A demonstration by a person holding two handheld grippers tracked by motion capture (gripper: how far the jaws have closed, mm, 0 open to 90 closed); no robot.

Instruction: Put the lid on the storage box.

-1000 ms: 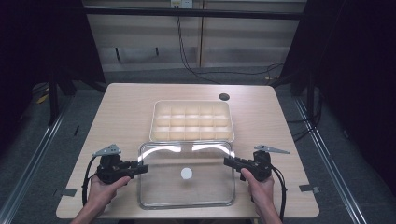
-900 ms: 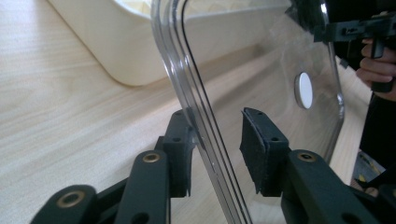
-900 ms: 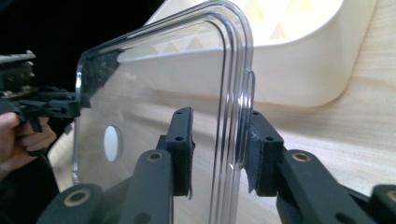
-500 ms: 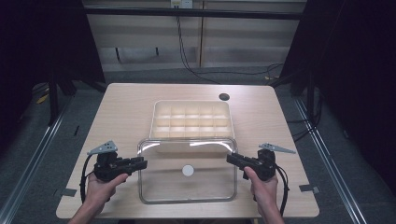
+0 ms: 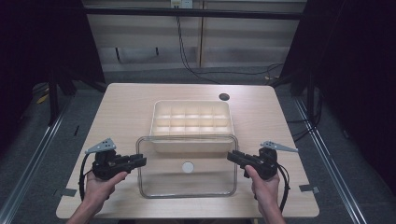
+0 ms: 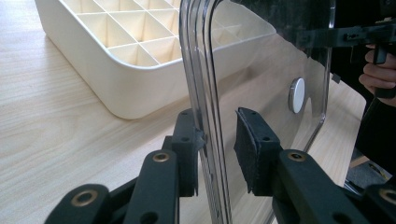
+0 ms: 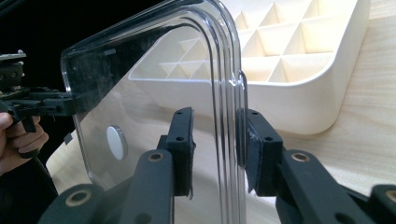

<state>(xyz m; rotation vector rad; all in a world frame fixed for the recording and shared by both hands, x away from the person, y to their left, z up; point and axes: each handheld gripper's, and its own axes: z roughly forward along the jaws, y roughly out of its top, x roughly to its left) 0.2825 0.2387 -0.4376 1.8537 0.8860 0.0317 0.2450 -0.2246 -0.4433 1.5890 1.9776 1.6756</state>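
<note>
The left gripper (image 5: 138, 161) and the right gripper (image 5: 232, 157) each grasp one side edge of the clear lid (image 5: 187, 179), jaws narrow, held just before the cream compartment tray (image 5: 191, 120).

Glossy clear plastic lid (image 5: 187, 179) (streaked with glare), matt cream plastic organiser (image 5: 191, 122), pale wood-grain tabletop (image 5: 126, 107), jaws' rough black pads (image 6: 247, 149).

One clear lid (image 5: 187, 184), one compartment tray (image 5: 191, 119), two grippers.
</note>
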